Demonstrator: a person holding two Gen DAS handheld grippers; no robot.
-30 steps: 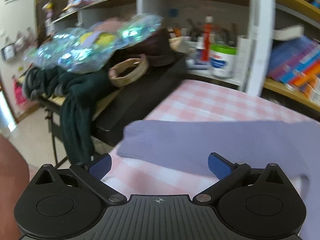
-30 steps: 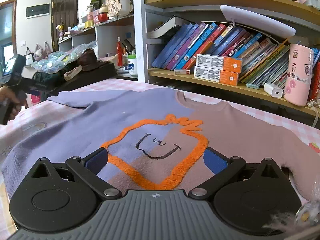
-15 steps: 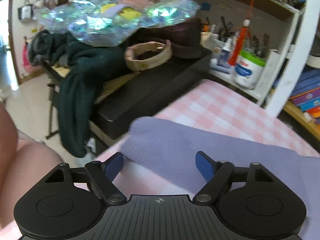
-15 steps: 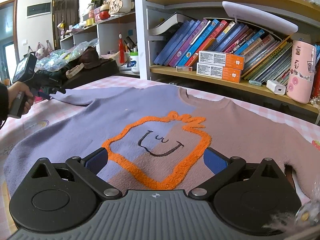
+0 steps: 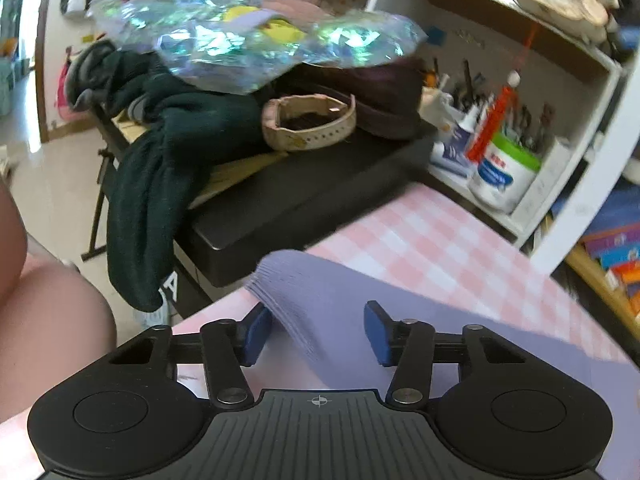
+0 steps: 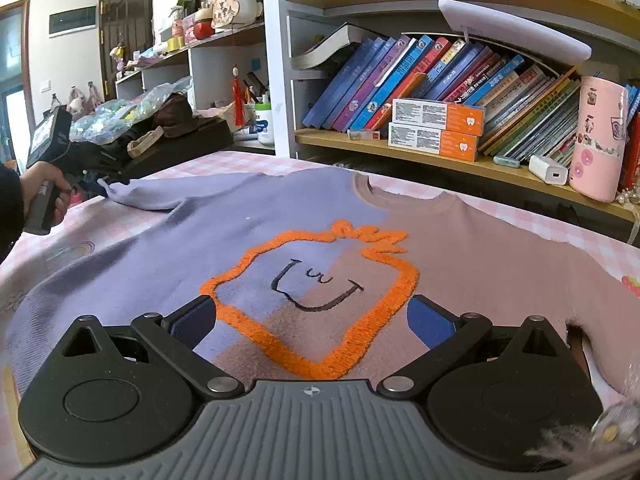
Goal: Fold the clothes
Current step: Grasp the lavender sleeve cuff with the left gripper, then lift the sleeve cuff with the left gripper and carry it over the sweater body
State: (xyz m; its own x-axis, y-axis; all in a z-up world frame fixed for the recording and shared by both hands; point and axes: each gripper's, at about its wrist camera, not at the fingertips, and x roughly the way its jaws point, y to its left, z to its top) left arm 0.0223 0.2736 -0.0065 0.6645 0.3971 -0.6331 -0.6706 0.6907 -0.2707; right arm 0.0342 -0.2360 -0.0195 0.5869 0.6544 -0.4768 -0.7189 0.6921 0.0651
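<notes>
Zero folds made so far. Left gripper (image 5: 316, 330) jaws apart, straddling purple sleeve cuff (image 5: 280, 280), not pinched yet. Right gripper (image 6: 312, 316) wide apart above sweater (image 6: 280, 248), lying flat, face up on pink checked tablecloth (image 5: 420, 240). Sleeves and body left to fold.

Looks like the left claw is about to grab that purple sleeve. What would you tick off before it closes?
1. Left claw open: ok.
2. Purple sleeve cuff between its fingers: ok.
3. Only one fabric layer in the gap: cannot tell.
4. Sweater lying flat on the checked tablecloth: ok.
5. Right claw open, holding nothing: ok.
6. Cuff clear of the black case beside the table: ok.
</notes>
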